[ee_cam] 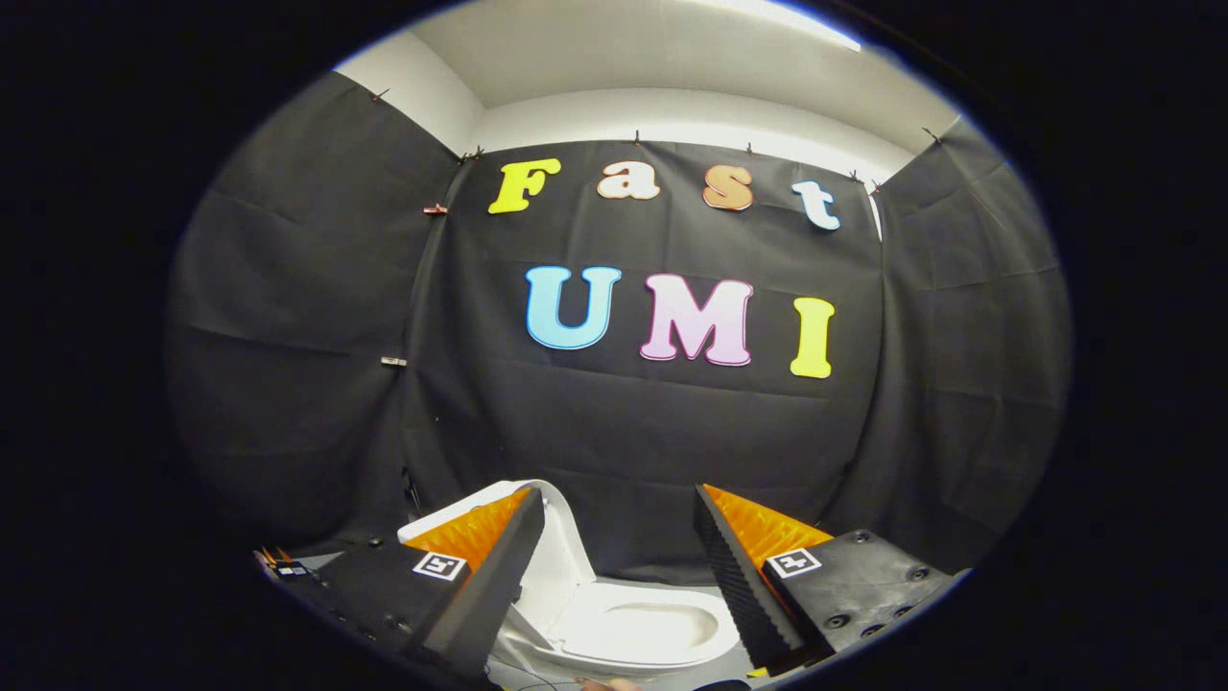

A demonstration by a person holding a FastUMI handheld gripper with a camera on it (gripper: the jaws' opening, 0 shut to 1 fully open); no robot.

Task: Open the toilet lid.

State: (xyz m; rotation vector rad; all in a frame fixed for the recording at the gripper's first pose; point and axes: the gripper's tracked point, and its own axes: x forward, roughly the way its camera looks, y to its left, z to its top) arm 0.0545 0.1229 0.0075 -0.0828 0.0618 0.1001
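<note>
Booth draped in black cloth [288, 317] on three sides, filling the middle of the frame. Pale wall [672, 106] and ceiling above the cloth at top centre. Small clips [393, 362] pin the cloth at the left seam and along its top edge.

Toilet [614, 614] sits low in the frame, bottom centre, on a grey floor [729, 667] in front of the back cloth. It is white. Lid [556, 566] is raised, standing up at the left side of the bowl, tilted slightly back toward the cloth. Seat ring and bowl opening are exposed and face up, lower centre.

Gripper [619, 518] fingers rise from the bottom of the frame, one lower left, one lower right. Jaws wide apart, nothing between the pads, no contact on both sides. The left finger [489, 566] overlaps the raised lid in the picture; cannot tell if it touches it or just passes in front. The right finger [739, 566] stands to the right of the bowl, apart from the lid. Each finger carries a square printed marker [440, 565] on its base block.

The toilet lies between and just beyond the fingers, lid nearer the left one. A small patch of something pale shows at the very bottom centre, below the bowl, too little visible to name.
</note>
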